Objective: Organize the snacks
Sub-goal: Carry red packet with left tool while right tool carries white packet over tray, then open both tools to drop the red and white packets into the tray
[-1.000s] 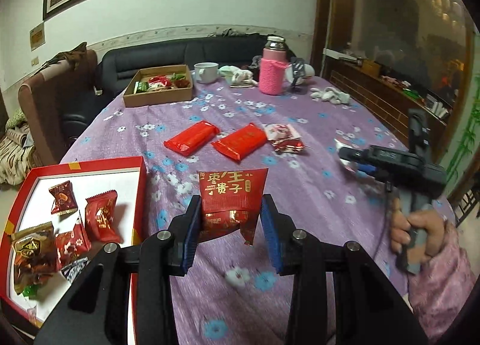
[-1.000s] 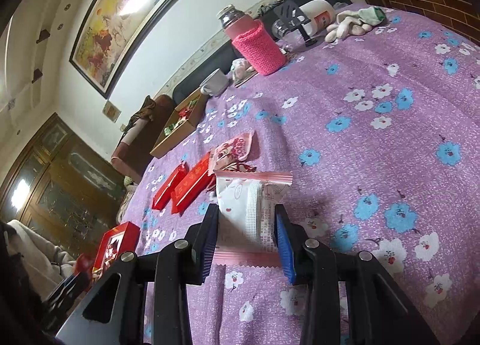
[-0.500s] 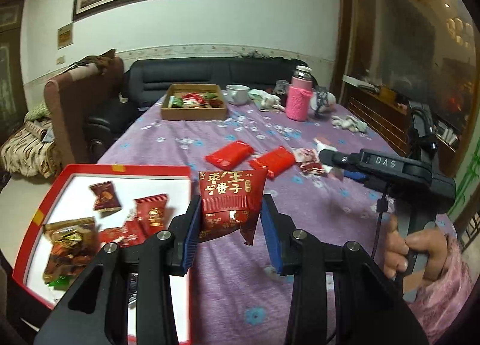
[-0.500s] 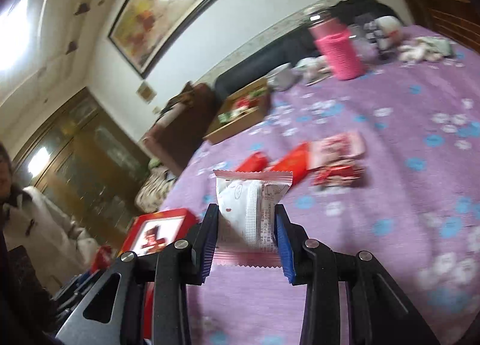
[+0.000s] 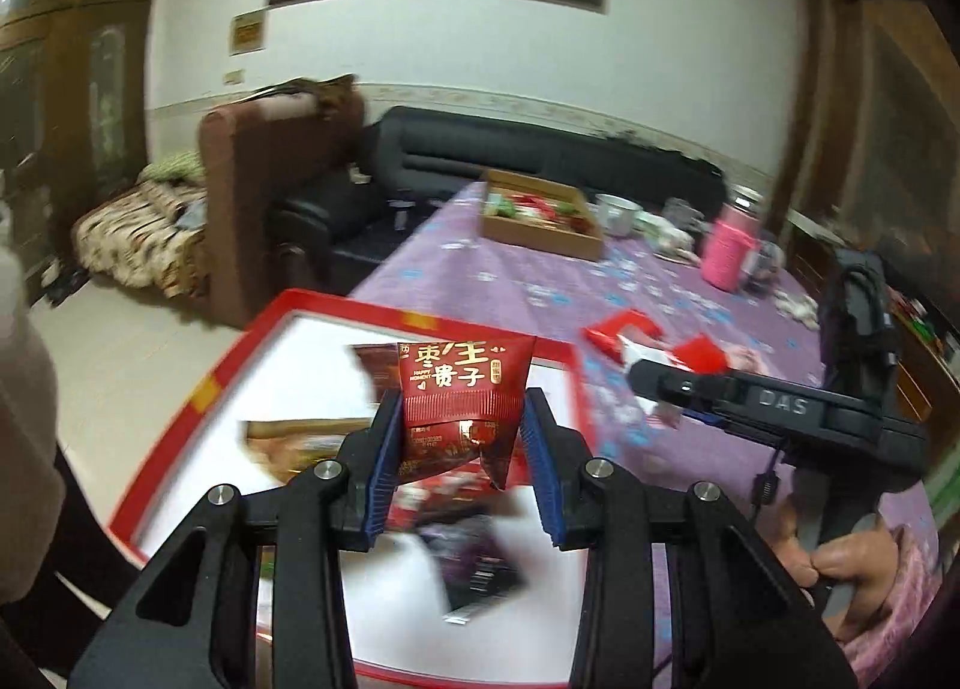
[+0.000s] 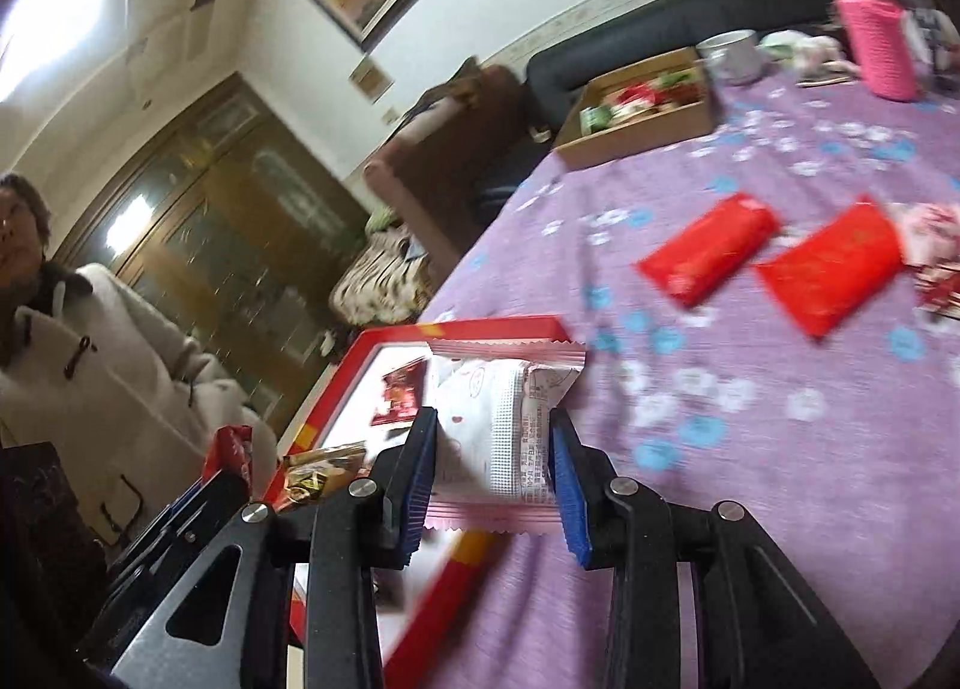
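Your left gripper (image 5: 462,452) has its blue pads clamped on a dark red snack packet (image 5: 463,401) with gold characters, and it hangs above the red-rimmed tray (image 5: 312,308), over the white floor where several other wrapped snacks lie, blurred by the swing of the camera. Your right gripper (image 6: 491,464) is closed on a white and pink snack packet (image 6: 501,425), held upright with its crimped ends above and below the pads; it sits over the near edge of that same tray (image 6: 480,326), just where the rim meets the purple flowered tablecloth (image 6: 750,389). Beyond the tray, two bright red packets (image 6: 708,251) lie flat on the cloth, well apart from it, with a pinkish wrapper (image 6: 927,227) just past them. Farther back from the tray stand a cardboard box of sweets (image 6: 645,116), a cup (image 6: 732,53) and a pink-sleeved bottle (image 6: 876,44). To the tray's far side a person in a pale coat (image 6: 96,365) stands.
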The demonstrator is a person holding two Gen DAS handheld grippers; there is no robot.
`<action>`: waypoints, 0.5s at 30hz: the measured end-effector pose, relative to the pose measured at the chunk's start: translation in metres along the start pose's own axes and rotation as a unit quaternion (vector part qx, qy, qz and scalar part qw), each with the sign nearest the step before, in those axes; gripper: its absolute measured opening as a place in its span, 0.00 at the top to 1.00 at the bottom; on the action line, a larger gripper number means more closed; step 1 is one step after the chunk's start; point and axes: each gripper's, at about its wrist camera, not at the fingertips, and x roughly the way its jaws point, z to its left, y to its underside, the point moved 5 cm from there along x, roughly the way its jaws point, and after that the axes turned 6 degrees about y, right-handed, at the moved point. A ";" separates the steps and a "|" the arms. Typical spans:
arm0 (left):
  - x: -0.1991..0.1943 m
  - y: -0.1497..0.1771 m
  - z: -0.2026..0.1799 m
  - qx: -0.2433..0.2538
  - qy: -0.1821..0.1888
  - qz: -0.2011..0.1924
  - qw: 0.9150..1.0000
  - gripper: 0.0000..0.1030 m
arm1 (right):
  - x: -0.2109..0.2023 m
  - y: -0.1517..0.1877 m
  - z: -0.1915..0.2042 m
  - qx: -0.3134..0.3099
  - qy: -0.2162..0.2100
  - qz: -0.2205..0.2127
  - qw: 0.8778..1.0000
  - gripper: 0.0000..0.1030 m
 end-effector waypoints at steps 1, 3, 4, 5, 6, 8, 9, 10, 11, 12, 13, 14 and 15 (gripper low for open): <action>0.002 0.000 0.009 -0.005 -0.010 0.000 1.000 0.64 | 0.009 -0.001 0.007 0.001 -0.008 0.006 1.000 0.65; 0.006 0.001 0.026 -0.015 -0.030 0.003 0.999 0.64 | 0.020 -0.001 0.020 -0.001 -0.017 0.013 1.000 0.65; 0.008 0.002 0.032 -0.019 -0.038 0.005 0.999 0.64 | 0.028 0.000 0.027 -0.004 -0.021 0.018 1.000 0.65; 0.010 0.003 0.037 -0.022 -0.043 0.008 0.999 0.64 | 0.036 0.001 0.034 -0.008 -0.024 0.024 0.999 0.65; 0.013 0.004 0.041 -0.024 -0.047 0.013 0.999 0.64 | 0.044 0.002 0.041 -0.010 -0.026 0.031 0.999 0.65; 0.018 0.007 0.050 -0.029 -0.057 0.019 0.998 0.64 | 0.059 0.003 0.053 -0.017 -0.031 0.045 0.998 0.63; 0.022 0.007 0.052 -0.030 -0.059 0.022 0.998 0.63 | 0.065 0.004 0.059 -0.024 -0.031 0.050 0.998 0.62; 0.025 0.008 0.053 -0.026 -0.061 0.028 0.997 0.62 | 0.069 0.005 0.064 -0.030 -0.029 0.051 0.998 0.62; 0.029 0.009 0.053 -0.021 -0.063 0.037 0.997 0.58 | 0.072 0.006 0.069 -0.035 -0.025 0.052 0.998 0.62; 0.033 0.011 0.053 -0.023 -0.067 0.046 0.996 0.55 | 0.076 0.008 0.075 -0.039 -0.028 0.054 0.997 0.60; 0.033 0.012 0.054 -0.026 -0.068 0.047 0.996 0.54 | 0.077 0.009 0.078 -0.041 -0.033 0.056 0.997 0.59; 0.033 0.013 0.054 -0.029 -0.065 0.049 0.996 0.54 | 0.076 0.010 0.081 -0.043 -0.037 0.056 0.997 0.57; 0.032 0.012 0.052 -0.029 -0.063 0.050 0.996 0.52 | 0.075 0.009 0.082 -0.046 -0.039 0.053 0.997 0.53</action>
